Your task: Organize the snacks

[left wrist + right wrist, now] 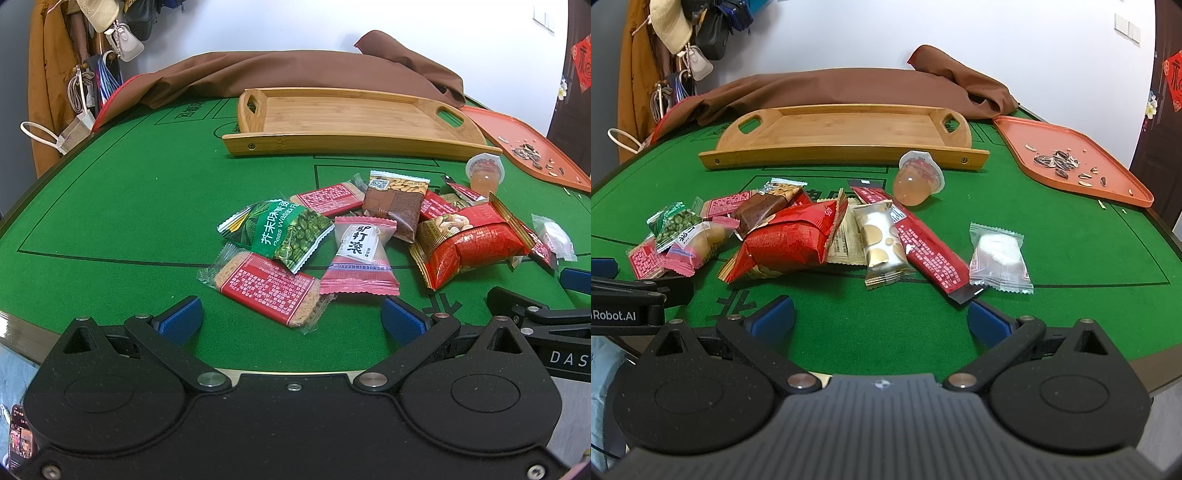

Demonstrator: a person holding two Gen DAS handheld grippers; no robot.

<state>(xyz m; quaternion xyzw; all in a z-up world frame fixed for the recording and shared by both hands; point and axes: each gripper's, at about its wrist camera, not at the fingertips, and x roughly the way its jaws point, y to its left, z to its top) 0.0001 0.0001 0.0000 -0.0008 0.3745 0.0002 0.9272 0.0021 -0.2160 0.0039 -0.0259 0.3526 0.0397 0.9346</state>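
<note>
I have both tongs low over the near edge of the green bench (pixel 110 206), each spread wide with nothing between the blue pads: the left tongs (pixel 291 319) face a red biscuit pack (pixel 267 288), the right tongs (pixel 881 317) sit just short of a long red bar (pixel 925 251). The snacks lie loose in a heap mid-bench: a green wasabi pea bag (pixel 280 232), a pink sweet (pixel 360 254), a large red packet (pixel 790 240), a silver-gold pack (pixel 882 240), a white wrapped sweet (pixel 999 256) a little apart, and a jelly cup (pixel 918 179) tipped on its side behind them. Beyond stands the wooden tray (pixel 846 157), bare, and to its right an orange tray (pixel 1108 184) with sunflower seeds (pixel 1058 162).
</note>
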